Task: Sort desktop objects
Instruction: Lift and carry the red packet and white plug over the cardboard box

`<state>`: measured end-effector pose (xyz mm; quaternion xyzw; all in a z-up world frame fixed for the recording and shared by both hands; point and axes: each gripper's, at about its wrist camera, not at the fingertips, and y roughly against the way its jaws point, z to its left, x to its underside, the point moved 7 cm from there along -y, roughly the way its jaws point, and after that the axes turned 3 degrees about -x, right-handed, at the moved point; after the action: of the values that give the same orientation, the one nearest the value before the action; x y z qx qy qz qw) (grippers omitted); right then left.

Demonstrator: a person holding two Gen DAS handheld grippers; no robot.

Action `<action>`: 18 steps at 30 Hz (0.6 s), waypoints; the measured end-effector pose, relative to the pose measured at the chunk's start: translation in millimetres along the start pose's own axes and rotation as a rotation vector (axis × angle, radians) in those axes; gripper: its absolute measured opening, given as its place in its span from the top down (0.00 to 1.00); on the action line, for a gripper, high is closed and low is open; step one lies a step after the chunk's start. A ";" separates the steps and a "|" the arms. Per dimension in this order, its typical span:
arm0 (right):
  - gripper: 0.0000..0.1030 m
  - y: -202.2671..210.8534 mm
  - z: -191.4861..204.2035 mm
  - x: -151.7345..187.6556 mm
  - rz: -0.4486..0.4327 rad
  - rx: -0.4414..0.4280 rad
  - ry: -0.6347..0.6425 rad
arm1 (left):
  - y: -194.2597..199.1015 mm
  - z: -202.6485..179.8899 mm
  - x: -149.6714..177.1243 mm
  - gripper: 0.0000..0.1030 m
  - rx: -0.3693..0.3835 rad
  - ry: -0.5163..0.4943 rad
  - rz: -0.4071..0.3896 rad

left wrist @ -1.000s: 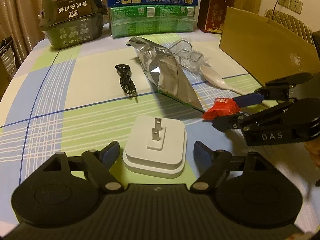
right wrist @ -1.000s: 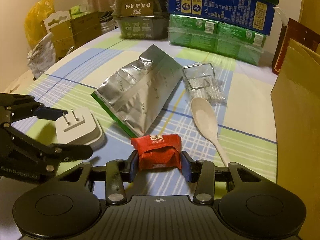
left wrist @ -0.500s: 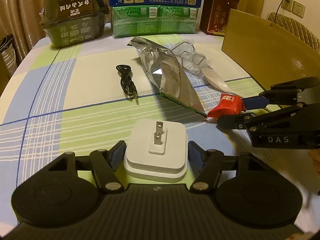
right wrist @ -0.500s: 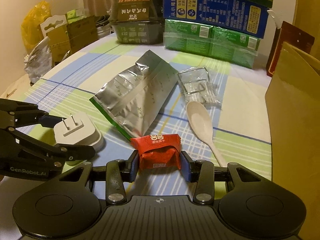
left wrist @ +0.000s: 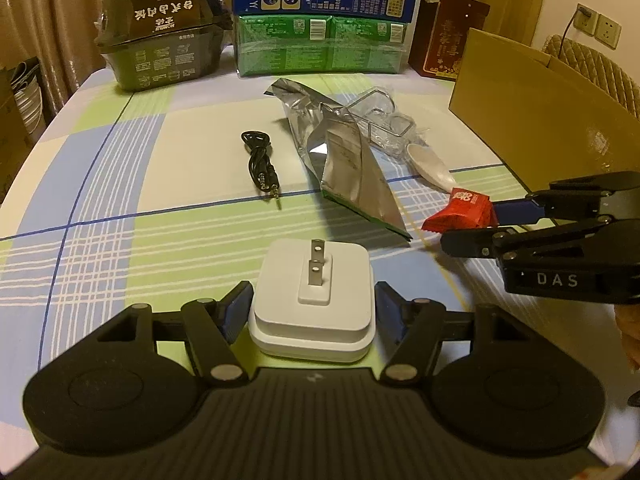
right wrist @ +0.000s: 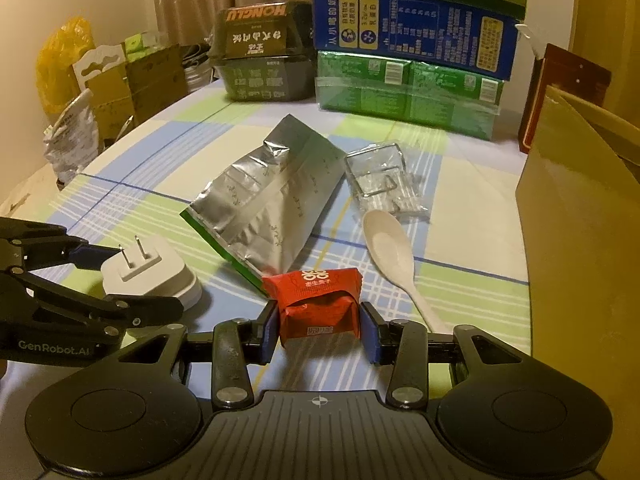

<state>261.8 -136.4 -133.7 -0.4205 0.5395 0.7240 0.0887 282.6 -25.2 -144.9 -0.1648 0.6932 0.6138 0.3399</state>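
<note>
Checked cloth covers the table (left wrist: 120,184), with stacked boxes (left wrist: 324,20) along its far edge. Near the front, the left gripper (left wrist: 312,312) has its fingers pressed on both sides of a white plug adapter (left wrist: 312,296) — prongs up. Beside it, the right gripper (right wrist: 319,326) clamps a red candy packet (right wrist: 316,304), just short of a silver foil bag (right wrist: 272,200) and white spoon (right wrist: 394,252).

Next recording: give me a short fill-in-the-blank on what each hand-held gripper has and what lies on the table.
1. The left hand-held gripper has closed around a white ____ with two prongs pointing up.
2. The right hand-held gripper grips a snack packet coloured ____.
3. The white spoon lies right of the ____ foil pouch.
4. The black cable lies ____ of that pouch.

Missing: plug; red; silver; left
</note>
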 end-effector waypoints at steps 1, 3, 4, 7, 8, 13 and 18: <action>0.62 1.0 -0.3 -0.2 -0.001 0.002 0.000 | 0.9 -0.1 -0.2 0.40 -0.001 0.003 -0.002; 0.62 3.8 -0.4 -0.4 -0.005 0.003 -0.002 | 2.4 -0.9 -0.5 0.40 -0.005 0.011 -0.003; 0.62 5.6 -0.1 -0.6 -0.007 0.002 -0.002 | 3.0 -1.1 -0.6 0.40 -0.008 0.015 -0.003; 0.62 11.7 1.8 -0.1 -0.017 0.005 -0.004 | 5.8 -0.9 -1.0 0.40 -0.017 0.033 -0.004; 0.62 13.5 2.6 0.5 -0.019 0.004 -0.005 | 6.6 -0.3 -0.9 0.40 -0.019 0.046 -0.002; 0.62 23.3 7.1 4.9 -0.030 0.010 -0.008 | 10.9 8.0 0.6 0.40 -0.044 0.100 0.009; 0.62 37.4 10.6 12.3 -0.042 0.022 -0.030 | 20.6 15.1 1.1 0.40 -0.080 0.144 0.010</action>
<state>226.9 -146.3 -115.3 -0.4198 0.5370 0.7223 0.1167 272.6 -6.5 -130.6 -0.2182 0.6917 0.6292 0.2793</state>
